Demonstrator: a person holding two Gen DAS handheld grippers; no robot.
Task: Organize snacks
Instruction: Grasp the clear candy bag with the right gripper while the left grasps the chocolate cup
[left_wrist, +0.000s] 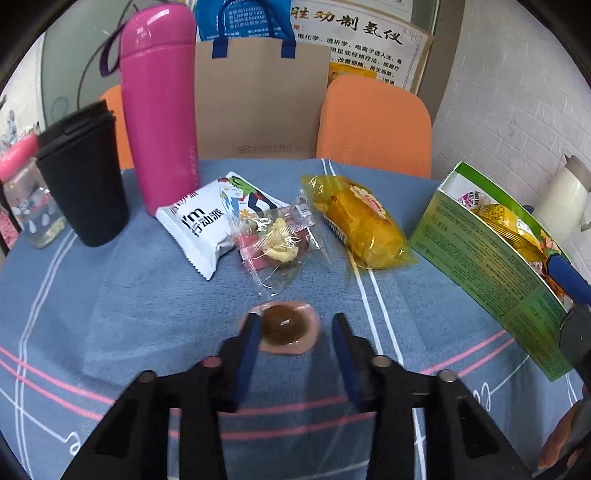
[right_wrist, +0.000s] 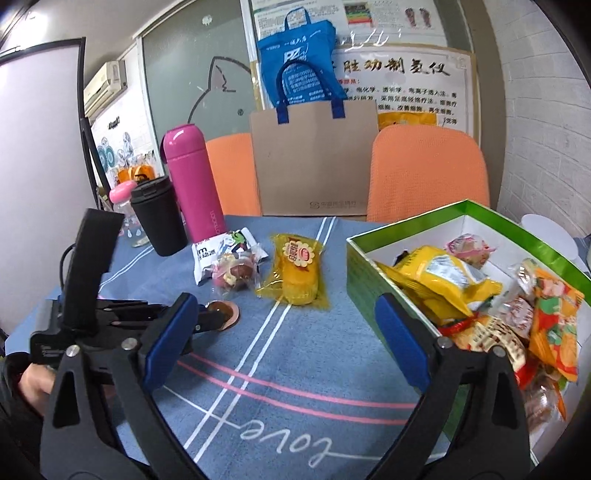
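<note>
Your left gripper (left_wrist: 293, 328) straddles small round pink-rimmed brown jelly cup (left_wrist: 286, 326), fingers not yet clamped; right gripper (right_wrist: 291, 332) gaping, empty, beside green cardboard snack box (right_wrist: 373, 284) awaiting drop

Your right gripper (right_wrist: 291, 343) stands with jaws wide and nothing between them, above the blue tablecloth (right_wrist: 295, 369). At 3 o'clock, the green box (right_wrist: 373, 273) holds mixed snack packets. At 12 o'clock lies a yellow cake packet (right_wrist: 295, 275); at 11 o'clock, a white snack bag (right_wrist: 207, 258) beside a pink flask (right_wrist: 194, 184). At 9 o'clock, your left gripper (right_wrist: 207, 317) reaches a round jelly cup (right_wrist: 231, 314).
</note>
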